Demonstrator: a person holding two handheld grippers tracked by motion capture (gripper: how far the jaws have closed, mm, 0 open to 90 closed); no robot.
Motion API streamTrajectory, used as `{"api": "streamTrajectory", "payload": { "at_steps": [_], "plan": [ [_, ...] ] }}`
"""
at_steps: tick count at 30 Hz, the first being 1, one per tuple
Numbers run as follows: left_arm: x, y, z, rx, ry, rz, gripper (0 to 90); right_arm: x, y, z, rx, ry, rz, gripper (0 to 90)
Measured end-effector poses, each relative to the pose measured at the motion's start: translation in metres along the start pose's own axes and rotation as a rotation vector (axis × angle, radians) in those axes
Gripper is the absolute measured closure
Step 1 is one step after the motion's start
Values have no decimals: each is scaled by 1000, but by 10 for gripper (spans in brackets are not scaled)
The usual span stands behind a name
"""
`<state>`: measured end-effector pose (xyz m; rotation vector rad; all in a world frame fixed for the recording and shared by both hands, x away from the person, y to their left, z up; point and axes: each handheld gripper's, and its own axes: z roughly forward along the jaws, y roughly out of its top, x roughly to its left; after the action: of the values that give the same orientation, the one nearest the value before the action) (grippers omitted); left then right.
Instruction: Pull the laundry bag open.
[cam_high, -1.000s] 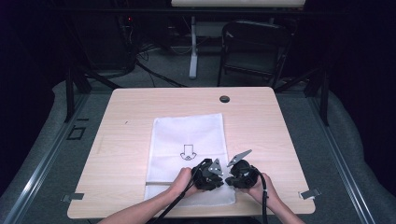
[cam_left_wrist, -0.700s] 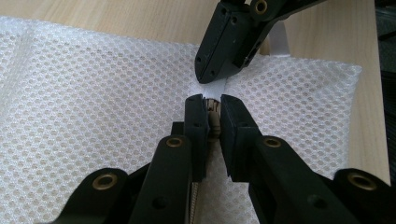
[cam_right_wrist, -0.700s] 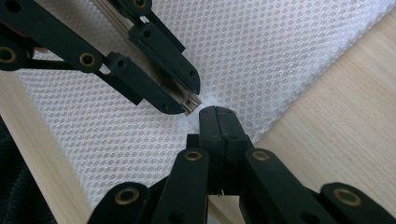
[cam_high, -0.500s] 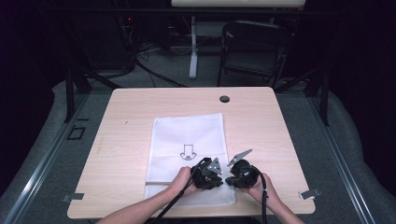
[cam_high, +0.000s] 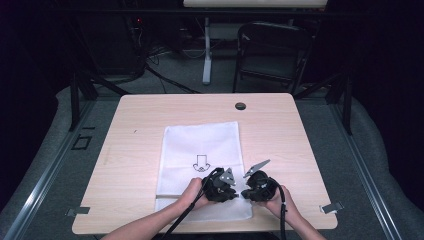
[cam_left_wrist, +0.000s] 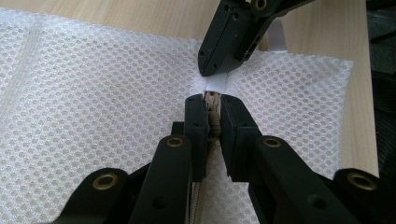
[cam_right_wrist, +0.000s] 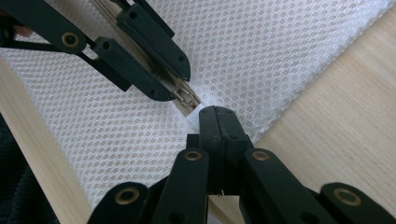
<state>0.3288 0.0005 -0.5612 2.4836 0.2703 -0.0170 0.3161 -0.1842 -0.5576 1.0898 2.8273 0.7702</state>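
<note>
A white mesh bag (cam_high: 202, 167) lay on the wooden desk (cam_high: 135, 145), a dark chair (cam_high: 272, 55) at twelve o'clock. At six, left hand-held gripper (cam_left_wrist: 211, 112) pinched its beige zipper pull (cam_left_wrist: 213, 103); right hand-held gripper (cam_right_wrist: 217, 122) clamped the bag's end tab (cam_right_wrist: 196, 112).

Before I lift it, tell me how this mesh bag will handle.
The mesh bag will probably be floppy: it lies flat as thin netting and puckers where the left gripper pinches the zipper pull. It looks light, flat and seemingly empty. Lifted by the corner that the right gripper pinches, it would likely drape rather than hold shape.
</note>
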Motion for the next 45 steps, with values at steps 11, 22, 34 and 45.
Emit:
{"api": "streamTrajectory", "payload": {
  "at_steps": [11, 22, 34, 45],
  "plan": [
    [0, -3, -4, -11, 1, -15, 821, -1, 0, 0, 6, -6, -6, 900],
    [3, -12, -18, 2, 7, -26, 820, 0, 0, 1, -6, -6, 7, 900],
    [5, -19, -25, 9, 7, -33, 820, 1, 1, 0, 4, -12, 3, 900],
    [6, -23, -29, 16, 7, -40, 820, 1, 1, 1, -8, -10, 9, 900]
  ]
}}
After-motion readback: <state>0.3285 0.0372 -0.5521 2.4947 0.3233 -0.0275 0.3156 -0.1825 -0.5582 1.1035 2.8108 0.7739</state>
